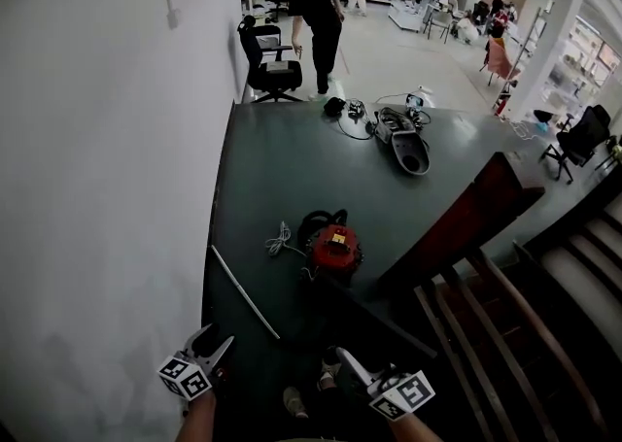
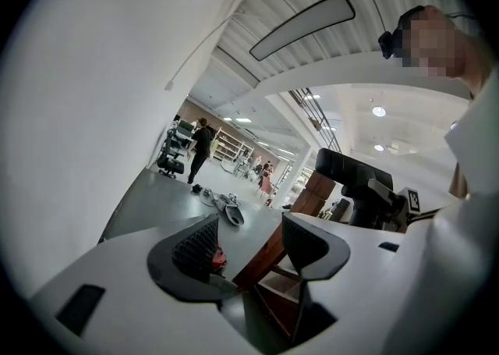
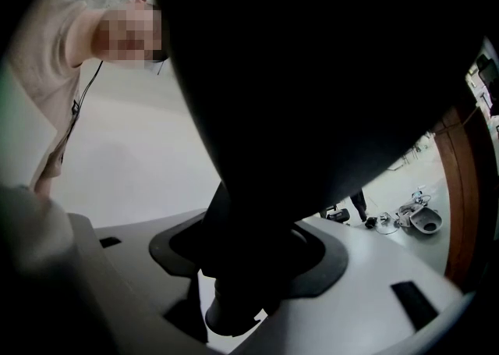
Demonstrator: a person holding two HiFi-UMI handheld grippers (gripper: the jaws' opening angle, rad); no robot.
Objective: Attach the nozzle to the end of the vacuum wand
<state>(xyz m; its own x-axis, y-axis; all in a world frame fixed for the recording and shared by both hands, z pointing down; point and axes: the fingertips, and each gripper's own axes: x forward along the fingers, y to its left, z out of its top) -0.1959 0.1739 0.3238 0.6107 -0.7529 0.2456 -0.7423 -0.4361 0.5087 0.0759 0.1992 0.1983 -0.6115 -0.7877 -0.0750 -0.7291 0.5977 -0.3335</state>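
Fingers of the left gripper gape empty; the right gripper clamps the black nozzle. Approach step, I judge: next, the left must seize the wand at its one o'clock.

White wall, dark floor, wooden stairs

Open floor lies between the white wall and the wooden railing. The red vacuum, a cable and the wand obstruct the near stretch.
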